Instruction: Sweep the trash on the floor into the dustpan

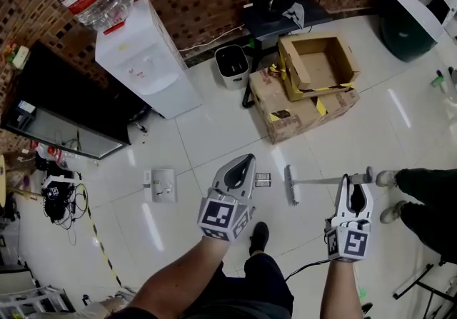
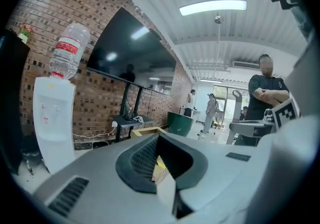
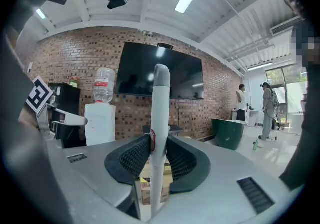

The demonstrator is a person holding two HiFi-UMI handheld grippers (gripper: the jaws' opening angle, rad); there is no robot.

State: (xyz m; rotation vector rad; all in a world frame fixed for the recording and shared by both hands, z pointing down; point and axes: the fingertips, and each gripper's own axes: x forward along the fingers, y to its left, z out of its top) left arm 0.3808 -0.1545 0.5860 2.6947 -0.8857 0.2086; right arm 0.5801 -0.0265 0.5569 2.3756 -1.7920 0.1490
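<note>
My right gripper (image 1: 355, 193) is shut on the white broom handle (image 1: 328, 180), near its top end. The broom head (image 1: 291, 183) rests on the white tile floor, left of that gripper. In the right gripper view the handle (image 3: 160, 113) stands upright between the pads of the right gripper (image 3: 159, 168). A small dark-and-white scrap of trash (image 1: 263, 180) lies between the broom head and my left gripper (image 1: 246, 162). That gripper's fingers meet at the tip, and I see nothing held in the left gripper (image 2: 161, 168). A flat pale grey object (image 1: 161, 185), perhaps the dustpan, lies on the floor to the left.
Two cardboard boxes (image 1: 307, 89) and a small white bin (image 1: 232, 66) stand ahead. A water dispenser (image 1: 146, 61) and a black cabinet (image 1: 68, 107) are at the left, with cables (image 1: 61, 196) below. Another person's shoes (image 1: 389, 196) are at the right, and my own shoe (image 1: 258, 238) is below.
</note>
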